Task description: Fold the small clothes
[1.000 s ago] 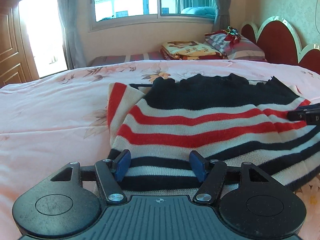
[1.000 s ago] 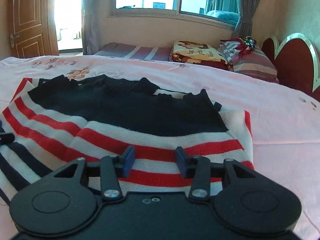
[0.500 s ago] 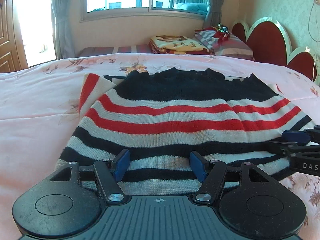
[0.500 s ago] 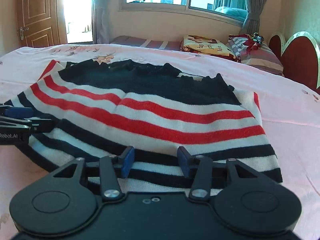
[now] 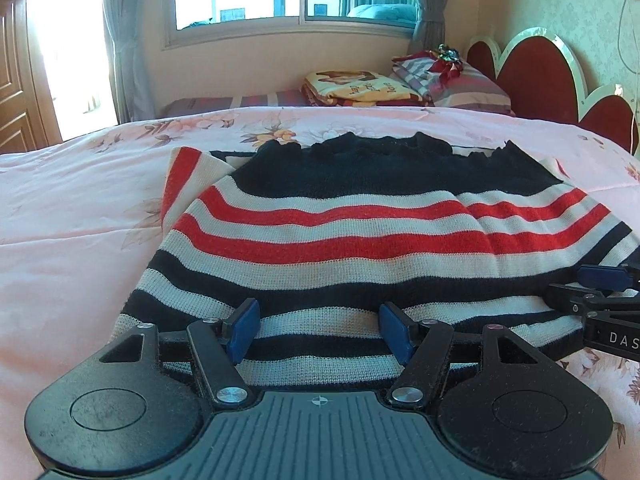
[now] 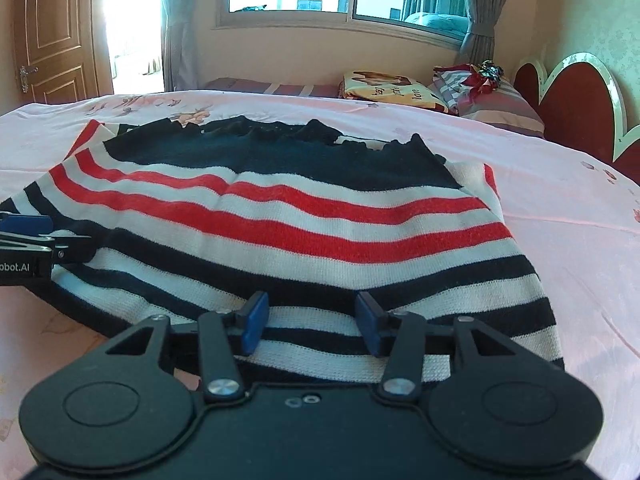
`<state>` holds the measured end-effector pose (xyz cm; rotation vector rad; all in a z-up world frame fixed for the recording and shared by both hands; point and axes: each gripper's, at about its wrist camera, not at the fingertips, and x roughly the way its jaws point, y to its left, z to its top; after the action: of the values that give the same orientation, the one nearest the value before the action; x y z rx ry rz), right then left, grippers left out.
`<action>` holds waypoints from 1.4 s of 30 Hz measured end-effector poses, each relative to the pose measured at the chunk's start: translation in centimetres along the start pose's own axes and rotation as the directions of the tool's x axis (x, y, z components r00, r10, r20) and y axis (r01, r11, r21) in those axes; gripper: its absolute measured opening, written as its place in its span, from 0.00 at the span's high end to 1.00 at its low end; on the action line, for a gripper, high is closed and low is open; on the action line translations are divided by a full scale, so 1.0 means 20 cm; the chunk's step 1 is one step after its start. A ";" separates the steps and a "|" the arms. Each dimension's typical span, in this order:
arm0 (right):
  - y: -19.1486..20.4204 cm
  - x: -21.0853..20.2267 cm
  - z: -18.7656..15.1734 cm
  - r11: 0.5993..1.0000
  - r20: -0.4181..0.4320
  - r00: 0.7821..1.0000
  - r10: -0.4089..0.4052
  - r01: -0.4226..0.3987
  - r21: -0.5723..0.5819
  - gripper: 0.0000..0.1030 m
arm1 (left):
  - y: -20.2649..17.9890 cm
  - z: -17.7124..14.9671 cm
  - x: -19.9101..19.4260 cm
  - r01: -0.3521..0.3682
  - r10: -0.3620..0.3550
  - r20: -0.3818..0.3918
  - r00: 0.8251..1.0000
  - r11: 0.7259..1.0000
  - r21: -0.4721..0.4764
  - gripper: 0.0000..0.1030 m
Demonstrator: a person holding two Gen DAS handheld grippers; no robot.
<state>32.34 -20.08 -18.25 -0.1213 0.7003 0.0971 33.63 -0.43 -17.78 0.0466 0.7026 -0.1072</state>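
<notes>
A small knit sweater (image 5: 360, 240) with red, white and navy stripes lies flat on the pink bed, its dark top part at the far end; it also shows in the right wrist view (image 6: 300, 220). My left gripper (image 5: 320, 330) is open, its blue pads over the near hem on the left side. My right gripper (image 6: 312, 320) is open over the near hem on the right side. Each gripper shows at the edge of the other's view: the right one (image 5: 600, 300), the left one (image 6: 28, 248).
The pink floral bedsheet (image 5: 80, 220) spreads around the sweater. Folded blankets (image 5: 360, 88) and a striped pillow (image 5: 460, 84) lie at the far end by the red headboard (image 5: 540, 72). A window and a wooden door (image 6: 52, 32) are behind.
Both grippers have drawn back toward the near hem of the sweater, so more of the garment shows. Both stay open.
</notes>
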 end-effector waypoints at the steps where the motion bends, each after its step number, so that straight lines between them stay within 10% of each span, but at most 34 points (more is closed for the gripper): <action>1: 0.00 0.00 0.00 1.000 -0.001 1.000 -0.002 0.002 -0.001 0.53 | 0.00 0.00 0.00 0.000 0.000 -0.003 1.000 1.000 0.001 0.36; 18: 0.07 0.01 0.04 0.995 -0.062 0.994 -0.086 0.089 0.045 0.53 | -0.06 0.04 0.04 0.020 -0.016 -0.070 0.997 0.998 0.056 0.00; 25: 0.03 0.00 0.05 0.997 -0.070 0.996 -0.047 0.051 0.060 0.51 | -0.08 0.07 0.06 -0.010 0.014 -0.116 0.993 0.999 0.036 0.00; 27: 0.02 0.00 0.07 0.995 -0.089 0.996 -0.021 0.029 0.093 0.38 | -0.10 0.10 0.06 -0.024 0.029 -0.155 0.988 0.999 0.032 0.00; 29: 0.00 0.00 0.07 0.986 -0.136 0.984 0.114 -0.096 0.134 0.02 | -0.10 0.12 0.06 -0.023 0.022 -0.193 0.981 1.000 -0.002 0.00; 35: -0.09 0.02 -0.01 0.933 0.002 0.959 0.282 -0.275 0.230 0.01 | -0.12 0.04 0.01 -0.053 0.048 -0.094 0.994 0.997 -0.054 0.00; 38: -0.13 0.04 0.05 0.925 -0.061 0.944 0.323 -0.301 0.230 0.01 | -0.17 0.07 -0.01 -0.110 0.111 -0.106 0.988 0.994 0.013 0.00; 42: -0.15 -0.07 0.23 0.975 0.067 0.982 0.175 -0.183 0.125 0.01 | -0.15 0.21 -0.08 -0.091 0.091 0.004 0.996 0.995 -0.027 0.00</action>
<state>34.57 -22.50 -13.70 0.0706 0.6591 0.2263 34.80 -3.63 -13.49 0.0529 0.6955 -0.0106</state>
